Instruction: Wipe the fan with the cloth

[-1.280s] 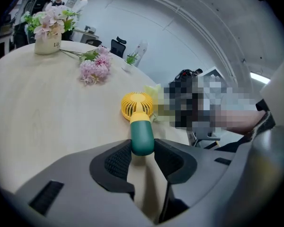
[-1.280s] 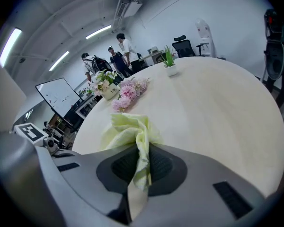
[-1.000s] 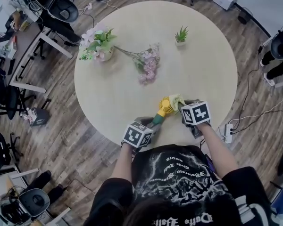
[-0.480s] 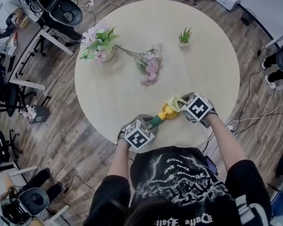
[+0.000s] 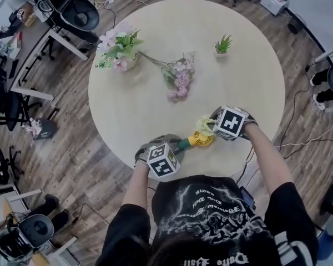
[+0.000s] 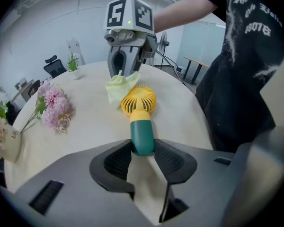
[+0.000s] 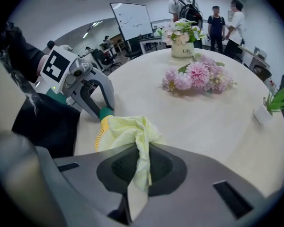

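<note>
Wood-plank flooring (image 5: 61,148) surrounded a pale round table (image 5: 238,87). Office chairs and desks stood along the room's edge. On the far half of the table sat a vase of pink and white flowers (image 5: 117,51), and a loose spray of pink blossoms (image 5: 180,79) lay just beside it. A small potted plant (image 5: 223,45) stood well apart, toward the right.

Close to the near rim, directly in front of the person, was the small handheld fan (image 6: 139,108). Its yellow grille head pointed away from the left gripper (image 6: 142,148), and its green handle was clamped between that gripper's two dark pads. The fan sat low over the tabletop; whether it rested on the surface could not be told.

The right gripper (image 7: 141,167) had its jaws pinched together on a fold of the pale yellow cloth (image 7: 128,131). The rest of the cloth was bunched forward over the far side of the fan's grille, touching it. The two grippers faced each other across the fan, both angled steeply downward, and the black-sleeved arms reached in from the bottom of the head view.
</note>
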